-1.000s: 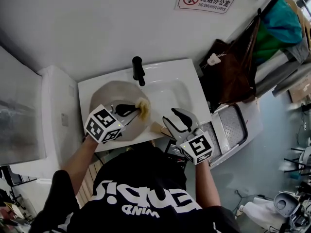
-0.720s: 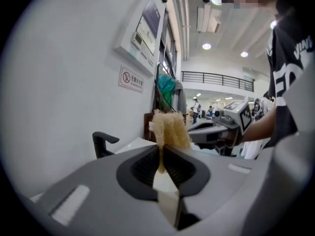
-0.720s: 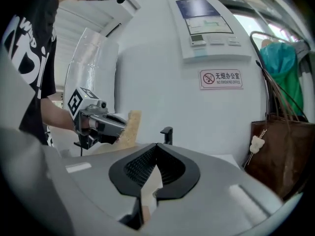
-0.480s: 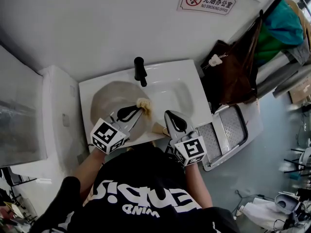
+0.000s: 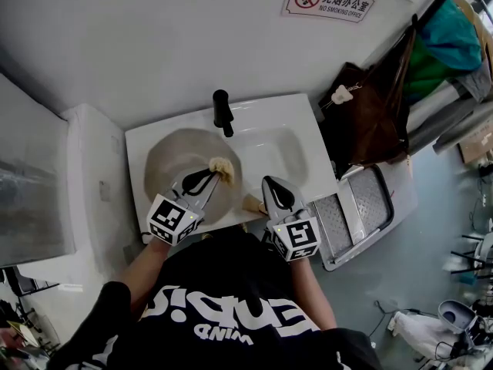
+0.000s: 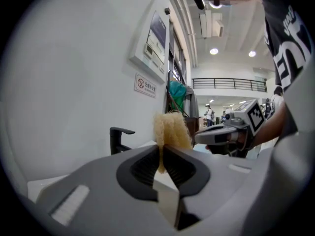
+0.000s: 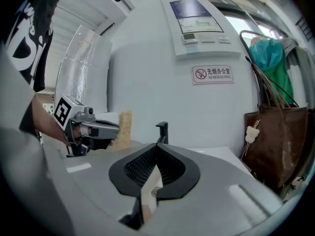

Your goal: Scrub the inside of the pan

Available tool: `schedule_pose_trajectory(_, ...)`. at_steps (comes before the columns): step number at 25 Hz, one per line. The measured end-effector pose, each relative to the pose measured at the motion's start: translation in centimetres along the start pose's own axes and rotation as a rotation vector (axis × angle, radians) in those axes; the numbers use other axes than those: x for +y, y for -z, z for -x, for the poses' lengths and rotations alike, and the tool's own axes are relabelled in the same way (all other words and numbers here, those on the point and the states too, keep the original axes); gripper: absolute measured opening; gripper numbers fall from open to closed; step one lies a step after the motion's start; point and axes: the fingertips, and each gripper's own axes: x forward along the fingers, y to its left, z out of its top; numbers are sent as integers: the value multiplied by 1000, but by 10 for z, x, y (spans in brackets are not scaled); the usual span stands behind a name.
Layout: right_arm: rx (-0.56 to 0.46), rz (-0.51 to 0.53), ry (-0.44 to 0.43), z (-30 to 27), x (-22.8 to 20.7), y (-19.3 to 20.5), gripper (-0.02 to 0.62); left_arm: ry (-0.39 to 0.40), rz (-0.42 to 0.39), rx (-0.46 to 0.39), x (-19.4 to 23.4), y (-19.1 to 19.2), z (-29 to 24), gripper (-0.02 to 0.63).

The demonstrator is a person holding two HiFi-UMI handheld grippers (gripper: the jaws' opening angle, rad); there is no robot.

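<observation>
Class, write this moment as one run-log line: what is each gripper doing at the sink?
left gripper: shut on sponge, over pan | right gripper: shut, beside pan handle | sponge-pan contact: unclear

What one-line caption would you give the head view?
Overhead: left gripper holds a yellow sponge over the pan on the white sink; right gripper, shut, alongside.

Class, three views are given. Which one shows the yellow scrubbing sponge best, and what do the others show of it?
The left gripper view: the sponge sits at the centre, close and fibrous, pinched in the left gripper. The head view shows it small over the pan; the right gripper view, sideways and distant.
</observation>
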Motion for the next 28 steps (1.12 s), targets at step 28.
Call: schedule_pose_trajectory(28,-24,-8,-12,-5,0,-5,9,-68,21,2,11,5,0,25)
